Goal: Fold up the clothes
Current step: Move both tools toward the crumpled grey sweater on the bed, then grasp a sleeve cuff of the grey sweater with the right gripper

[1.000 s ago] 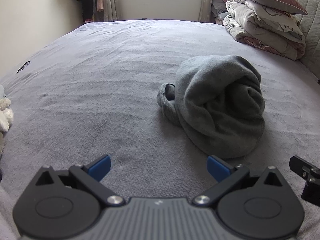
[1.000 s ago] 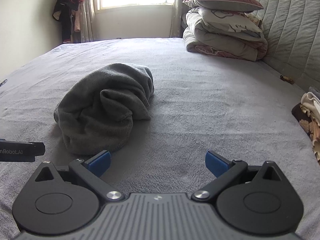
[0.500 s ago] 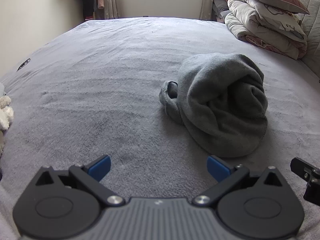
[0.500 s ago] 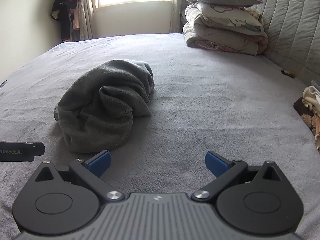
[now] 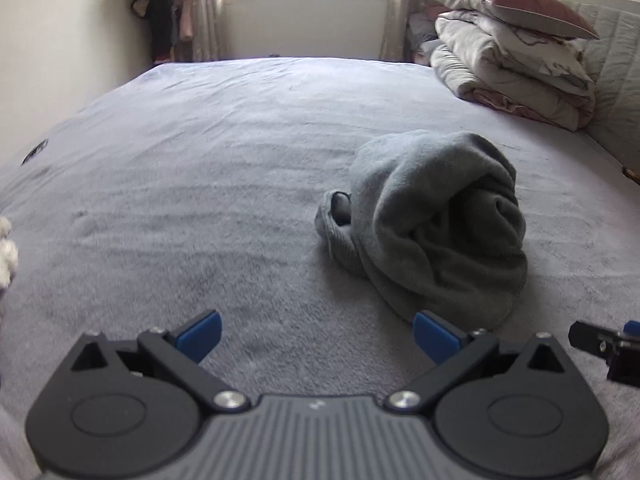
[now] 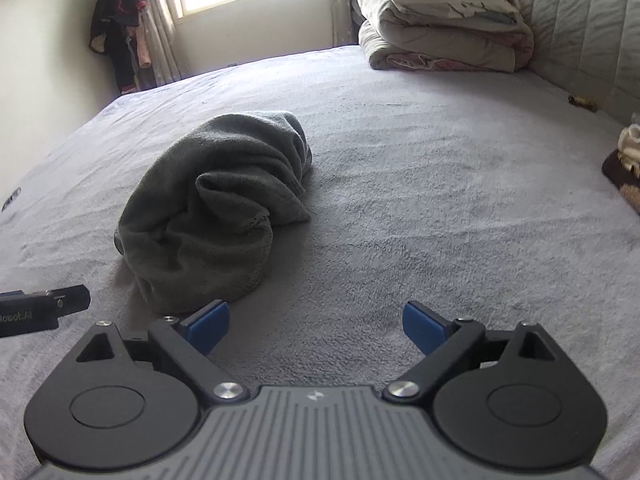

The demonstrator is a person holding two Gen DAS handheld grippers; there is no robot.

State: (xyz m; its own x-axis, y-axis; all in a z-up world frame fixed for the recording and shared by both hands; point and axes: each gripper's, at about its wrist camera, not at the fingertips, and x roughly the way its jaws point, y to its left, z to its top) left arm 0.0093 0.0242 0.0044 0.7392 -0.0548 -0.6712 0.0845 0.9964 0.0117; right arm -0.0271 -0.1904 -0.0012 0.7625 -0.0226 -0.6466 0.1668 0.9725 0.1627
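A crumpled grey fleece garment point(image 5: 436, 220) lies in a heap on the grey bed point(image 5: 200, 184). It also shows in the right wrist view point(image 6: 212, 208), left of centre. My left gripper point(image 5: 318, 334) is open and empty, low over the bed, with the heap just beyond its right blue pad point(image 5: 436, 336). My right gripper point(image 6: 316, 326) is open and empty, with the heap just beyond its left blue pad point(image 6: 208, 324). Each gripper's tip shows at the edge of the other's view, the right one point(image 5: 604, 344) and the left one point(image 6: 44, 308).
Folded quilts and a pillow point(image 5: 516, 60) are stacked by the padded headboard point(image 6: 580, 32). Clothes hang in the far corner point(image 6: 120, 40) beside a window. A brown and cream cloth point(image 6: 626, 168) lies at the bed's right edge. A white fluffy thing point(image 5: 7, 256) sits at the left edge.
Both grippers have tilted slightly, so the garment sits a little higher and nearer in each view. Both stay open. The garment has not moved.
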